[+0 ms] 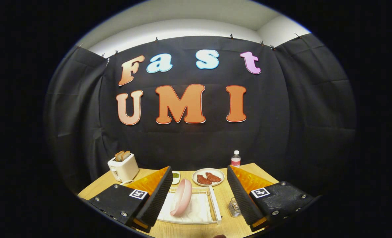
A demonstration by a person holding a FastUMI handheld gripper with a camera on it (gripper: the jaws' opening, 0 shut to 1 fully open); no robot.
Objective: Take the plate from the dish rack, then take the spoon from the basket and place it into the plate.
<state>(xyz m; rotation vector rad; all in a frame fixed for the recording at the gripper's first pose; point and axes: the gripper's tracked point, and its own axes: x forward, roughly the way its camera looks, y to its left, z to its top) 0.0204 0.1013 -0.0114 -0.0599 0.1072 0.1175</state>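
Your pink plate (182,201) stands on edge in the dish rack (215,203) (slotted upright, rim easy to pinch), between your tool (196,198)'s released fingers; the wire basket (234,207) sits beside it on the bench (230,224).

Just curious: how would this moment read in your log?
gripper: open | pink plate: upright in dish rack, between fingers | phase: approach
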